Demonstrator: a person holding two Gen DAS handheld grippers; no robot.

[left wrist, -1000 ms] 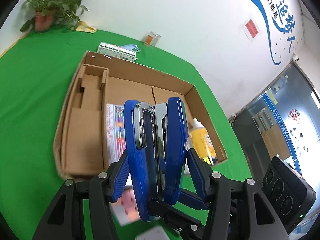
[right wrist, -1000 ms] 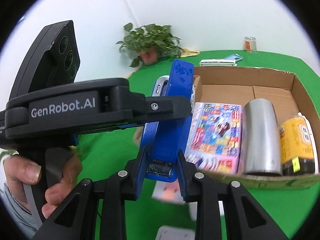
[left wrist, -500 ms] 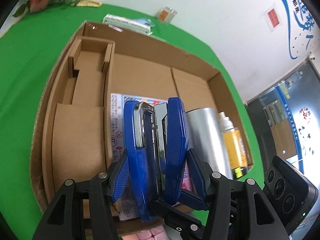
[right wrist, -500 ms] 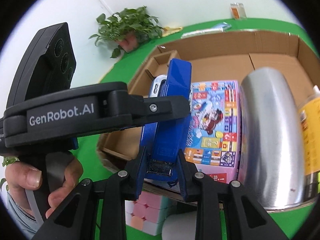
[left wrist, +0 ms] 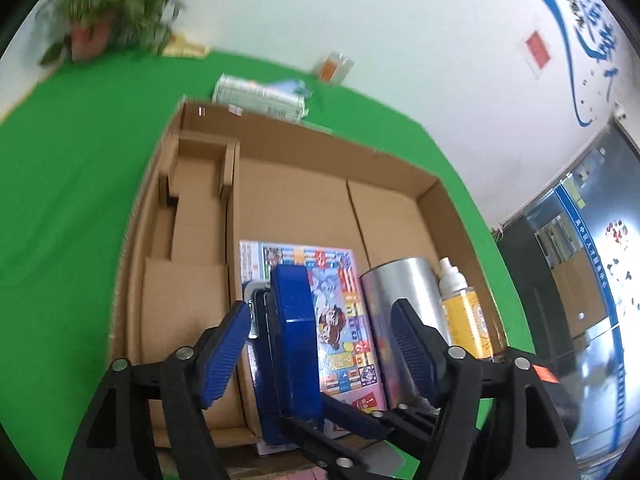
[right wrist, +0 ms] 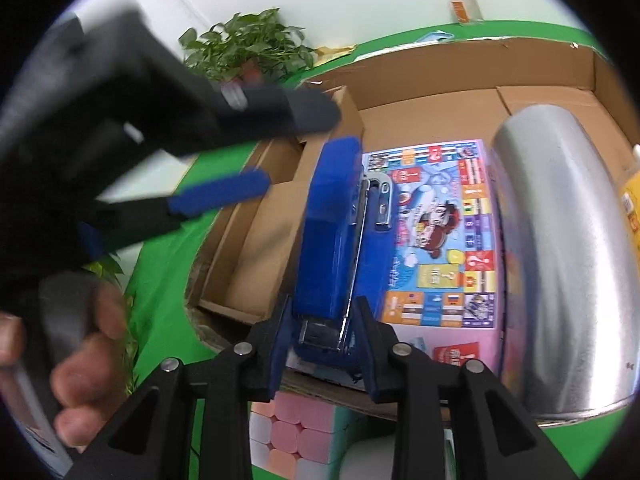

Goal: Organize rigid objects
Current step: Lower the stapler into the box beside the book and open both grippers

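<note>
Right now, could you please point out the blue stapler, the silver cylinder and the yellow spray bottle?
blue stapler (right wrist: 332,236), right wrist view, on its blue top cover.
silver cylinder (right wrist: 560,256), right wrist view, on its curved side.
yellow spray bottle (left wrist: 466,320), left wrist view, on its yellow label.

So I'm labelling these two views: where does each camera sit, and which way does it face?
Left wrist: on the left gripper, looking down into the cardboard box; its fingers are opening off the blue stapler.
Right wrist: on the right gripper, facing the box from its near edge, pads on the stapler; a hand shows.
Shared: stapler, board game, silver can.
</note>
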